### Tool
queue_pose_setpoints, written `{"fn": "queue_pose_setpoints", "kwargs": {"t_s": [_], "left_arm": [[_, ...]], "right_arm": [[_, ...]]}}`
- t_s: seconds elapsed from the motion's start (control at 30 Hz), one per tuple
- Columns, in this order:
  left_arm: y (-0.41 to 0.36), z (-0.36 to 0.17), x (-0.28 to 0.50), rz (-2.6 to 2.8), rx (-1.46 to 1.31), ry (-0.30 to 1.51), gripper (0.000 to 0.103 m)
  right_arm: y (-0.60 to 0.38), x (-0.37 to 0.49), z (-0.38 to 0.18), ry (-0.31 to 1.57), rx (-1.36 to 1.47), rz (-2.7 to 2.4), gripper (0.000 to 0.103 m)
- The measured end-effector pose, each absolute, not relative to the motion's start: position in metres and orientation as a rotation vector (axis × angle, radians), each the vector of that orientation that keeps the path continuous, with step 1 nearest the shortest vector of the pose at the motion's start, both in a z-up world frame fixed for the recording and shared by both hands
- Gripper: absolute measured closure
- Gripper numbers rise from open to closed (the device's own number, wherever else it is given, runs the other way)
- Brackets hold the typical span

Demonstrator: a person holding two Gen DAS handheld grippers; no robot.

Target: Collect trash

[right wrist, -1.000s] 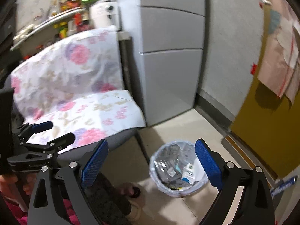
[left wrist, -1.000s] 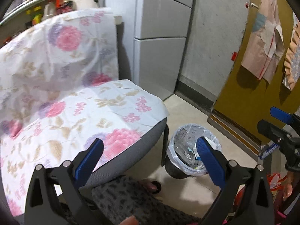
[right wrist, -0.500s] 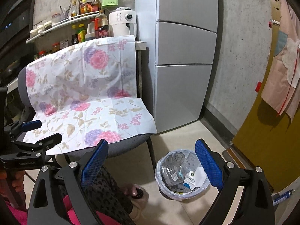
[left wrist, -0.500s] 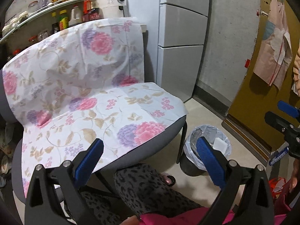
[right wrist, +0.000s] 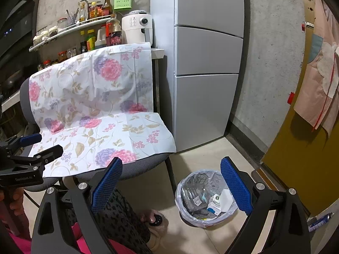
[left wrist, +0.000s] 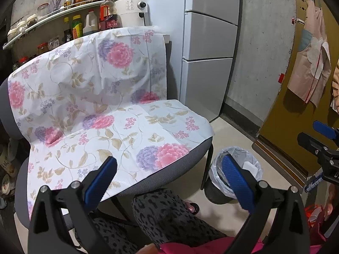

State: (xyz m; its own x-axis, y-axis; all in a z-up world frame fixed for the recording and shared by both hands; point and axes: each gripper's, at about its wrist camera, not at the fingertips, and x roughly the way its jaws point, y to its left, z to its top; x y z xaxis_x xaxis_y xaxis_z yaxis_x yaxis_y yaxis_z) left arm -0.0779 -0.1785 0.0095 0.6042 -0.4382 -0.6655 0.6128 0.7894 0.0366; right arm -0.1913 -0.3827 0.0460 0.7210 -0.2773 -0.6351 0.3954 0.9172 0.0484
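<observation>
A small trash bin with a clear liner stands on the floor beside the chair's right front leg; wrappers and a white carton lie inside it. The same trash bin shows partly behind my left gripper's right finger. My left gripper is open and holds nothing, raised above the seat's front edge. My right gripper is also open and empty, well above the floor left of the bin. The left gripper appears at the left edge of the right wrist view, the right gripper at the right edge of the left wrist view.
A chair draped in a floral sheet fills the left. A grey fridge stands behind it, with a shelf of bottles and a white appliance. A brown door with hanging cloth is on the right. The person's patterned leg is below.
Both grippers have risen and pulled back; the chair and bin look smaller and farther, and the shelf and fridge top have come into view. Both stay open.
</observation>
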Motion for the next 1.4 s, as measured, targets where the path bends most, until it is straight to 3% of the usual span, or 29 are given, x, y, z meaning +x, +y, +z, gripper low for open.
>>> {"fn": "queue_pose_setpoints", "kwargs": {"t_s": [1.4], "left_arm": [[-0.1753,0.0088,-0.0804,-0.594,0.258,0.688,0.007]], "right_arm": [[-0.3895,-0.1908,0.0456,0.669,0.193,-0.388,0.01]]}}
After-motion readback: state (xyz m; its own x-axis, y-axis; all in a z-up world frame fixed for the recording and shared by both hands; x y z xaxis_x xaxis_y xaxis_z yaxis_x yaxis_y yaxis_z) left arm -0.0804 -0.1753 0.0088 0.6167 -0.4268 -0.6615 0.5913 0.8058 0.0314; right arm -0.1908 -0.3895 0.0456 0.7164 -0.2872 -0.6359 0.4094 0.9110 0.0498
